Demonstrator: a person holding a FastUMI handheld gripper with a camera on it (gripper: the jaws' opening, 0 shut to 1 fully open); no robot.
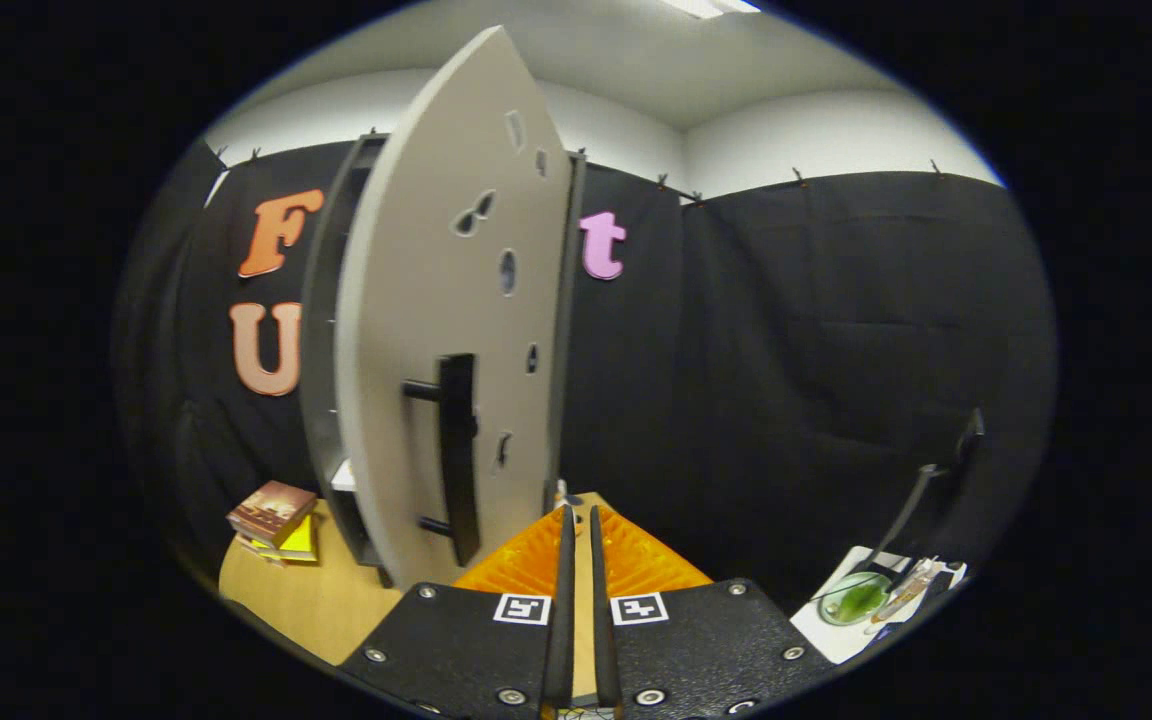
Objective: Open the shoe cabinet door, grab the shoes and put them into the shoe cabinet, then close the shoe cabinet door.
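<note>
The tool [581, 515] has its two fingers [564, 600] drawn close together, a thin slit left between them and nothing held in it. Their tips point at the lower right corner of the shoe cabinet [336, 330], just ahead.

One shoe cabinet stands upright on the wooden surface [306, 600]. Its one door [436, 300] is a pale grey panel, swung partly open so that its face is turned toward the tool and its edge leans out from the darker frame behind it. One dark bar handle [458, 455] is fixed vertically on the lower part of the door by two short posts, one at the top and one at the bottom. Several small cut-out holes are scattered over the right half of the door; about six can be counted. Through the gap to the left of the door a bit of a white shelf edge [343, 477] shows inside the cabinet; what lies on it cannot be made out.

To the left of the cabinet, on the surface, lies one small stack of books [274, 520], about three, the top one brownish and a yellow one beneath.

Well apart to the right sits a white board [836, 630] with one round green dish [854, 598] on it and a dark bent stand [921, 500] rising behind.
</note>
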